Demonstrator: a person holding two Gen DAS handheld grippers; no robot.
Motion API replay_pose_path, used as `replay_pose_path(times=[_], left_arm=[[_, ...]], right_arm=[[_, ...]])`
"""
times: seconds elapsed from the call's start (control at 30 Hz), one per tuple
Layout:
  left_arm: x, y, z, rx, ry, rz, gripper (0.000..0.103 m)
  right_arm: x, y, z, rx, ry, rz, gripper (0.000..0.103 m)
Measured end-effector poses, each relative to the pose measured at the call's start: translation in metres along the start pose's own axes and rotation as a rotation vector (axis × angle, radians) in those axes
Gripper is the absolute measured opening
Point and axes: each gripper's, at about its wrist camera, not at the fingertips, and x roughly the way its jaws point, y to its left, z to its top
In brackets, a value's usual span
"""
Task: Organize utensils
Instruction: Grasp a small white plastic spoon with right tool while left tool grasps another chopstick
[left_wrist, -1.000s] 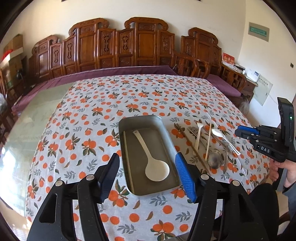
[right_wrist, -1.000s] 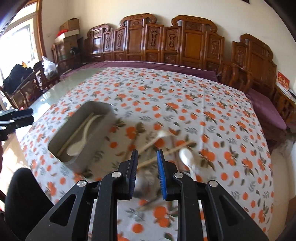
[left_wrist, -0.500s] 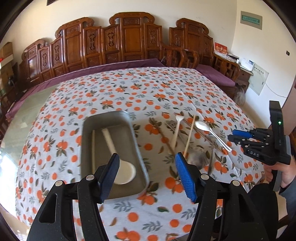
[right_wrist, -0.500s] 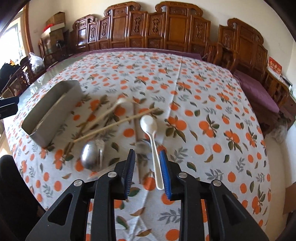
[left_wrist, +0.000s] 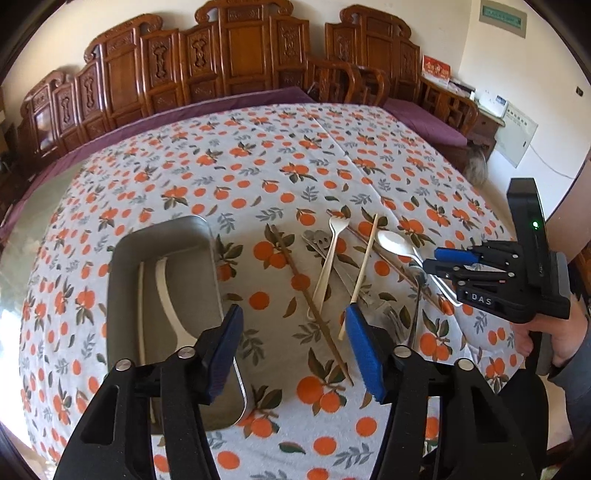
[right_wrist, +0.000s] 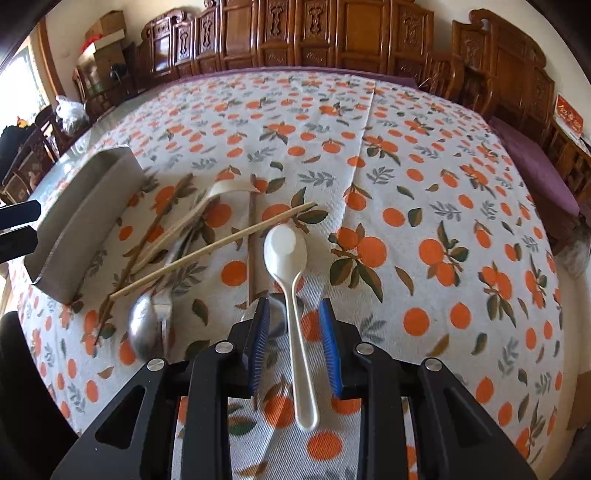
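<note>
Moved: since the earlier frames the right claw (right_wrist: 294, 338) has been brought down over the spoon (right_wrist: 291, 280) and opened wider, so that the handle is now straddled; the left claw (left_wrist: 291, 354) has been swung from over the tray (left_wrist: 207, 273) toward the loose pile.
Right claw: open — a gap is seen on each side of the handle, and no pad is touching it yet.
Left claw: open and empty, held above the tabletop (left_wrist: 295, 158) beside the tray's near right corner.
Spoon: white plastic, lying flat on the tabletop, bowl pointed away, handle run back between the blue pads (right_wrist: 260, 343); it sits roughly midway, perhaps a little nearer the right pad.
Step in hand: the spoon's pickup, judged from the straddle.
How it is done well: the claw should be lowered until the pads are level with the handle, then closed squarely across its narrow part — a thin, smooth handle is likely to twist or slip if pinched at a slant.
Neighbours: a chopstick (right_wrist: 210, 247) and a metal spoon (right_wrist: 142, 326) lie just left of the claw and should be left undisturbed.
Tray: well left of the right claw; a white ladle (left_wrist: 168, 295) and a chopstick are already held in it.
Remaining: a fork (left_wrist: 328, 258), more chopsticks and metal pieces are not yet sorted.
</note>
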Motion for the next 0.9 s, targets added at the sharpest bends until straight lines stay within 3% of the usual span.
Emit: replay_pose_path(times=[0.33, 0.53, 0.9], left_arm=[[0.034, -0.004, 0.013, 0.003, 0.092, -0.016, 0.042], [0.049, -0.001, 0.022, -0.018, 0.132, -0.024, 0.034], [0.081, -0.004, 0.020, -0.032, 0.236, -0.034, 0.025]], right_arm=[[0.018, -0.009, 0.012, 0.023, 0.039, 0.048, 0.020], [0.020, -0.016, 0.013, 0.075, 0.056, 0.093, 0.009], [-0.015, -0.019, 0.002, 0.094, -0.033, 0.111, 0.008]])
